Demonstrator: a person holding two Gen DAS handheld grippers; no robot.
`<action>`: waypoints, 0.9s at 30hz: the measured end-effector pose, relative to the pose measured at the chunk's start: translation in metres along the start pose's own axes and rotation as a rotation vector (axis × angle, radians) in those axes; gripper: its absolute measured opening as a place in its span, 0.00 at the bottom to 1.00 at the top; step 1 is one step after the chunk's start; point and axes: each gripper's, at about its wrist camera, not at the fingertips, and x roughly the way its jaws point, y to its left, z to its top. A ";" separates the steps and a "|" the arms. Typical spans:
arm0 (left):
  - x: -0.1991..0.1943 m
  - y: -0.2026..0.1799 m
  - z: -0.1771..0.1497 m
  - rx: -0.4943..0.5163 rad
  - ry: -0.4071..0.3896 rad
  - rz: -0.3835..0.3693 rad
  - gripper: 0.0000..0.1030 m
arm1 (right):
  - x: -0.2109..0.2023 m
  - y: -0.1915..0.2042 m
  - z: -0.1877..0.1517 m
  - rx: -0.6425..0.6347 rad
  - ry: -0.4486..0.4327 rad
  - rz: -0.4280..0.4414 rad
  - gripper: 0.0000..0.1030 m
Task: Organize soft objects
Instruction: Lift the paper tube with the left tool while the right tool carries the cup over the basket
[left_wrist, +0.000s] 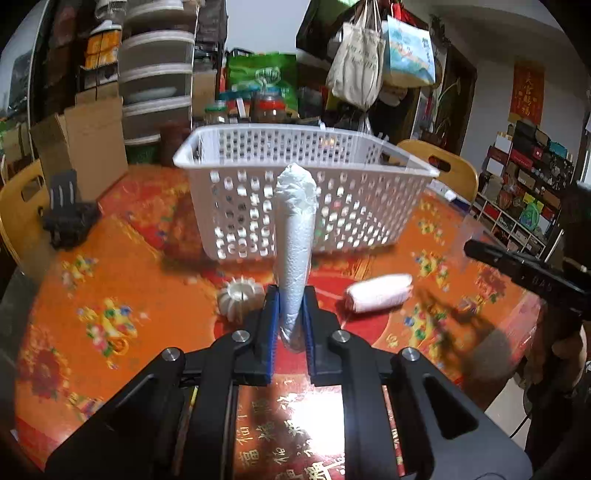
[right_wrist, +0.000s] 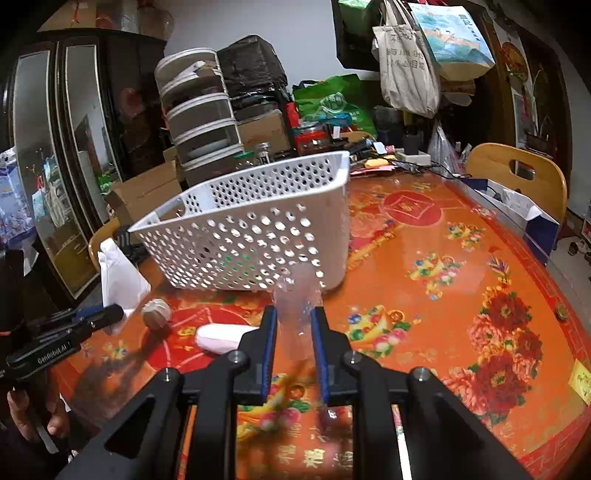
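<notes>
1. Nearest to us in the left wrist view, our left tool (left_wrist: 289, 314) has its blue-padded jaws closed almost together on the lower end of a white paper-towel bundle (left_wrist: 295, 229), which stands upright in front of the basket.
2. In the right wrist view, our right tool (right_wrist: 294, 332) clamps a clear crinkled plastic wrapper (right_wrist: 297, 302) between jaws left only narrowly apart; the wrapper rises above the tips and is blurred.
3. The white perforated basket (left_wrist: 258, 206) sits on the bench (left_wrist: 110, 288), just behind both held items. We cannot tell what lies inside it.
4. On the orange floral bench cover, a white rolled cloth (left_wrist: 379, 292) lies on its side, near the left tool and to its right.
5. A small white ridged, pumpkin-shaped object (left_wrist: 240, 297) rests just left of the left tool's tips.
6. From the right wrist view, the rolled cloth (right_wrist: 221, 338) and the ridged object (right_wrist: 156, 314) lie apart from each other, between the two tools.
</notes>
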 end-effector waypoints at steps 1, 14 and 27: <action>-0.006 0.000 0.004 0.001 -0.011 0.000 0.11 | -0.002 0.002 0.002 -0.003 -0.003 0.003 0.17; -0.046 0.006 0.033 -0.012 -0.078 0.002 0.11 | -0.029 0.021 0.032 -0.050 -0.047 0.030 0.17; -0.051 0.014 0.083 -0.002 -0.121 0.015 0.11 | -0.033 0.032 0.080 -0.117 -0.078 0.031 0.17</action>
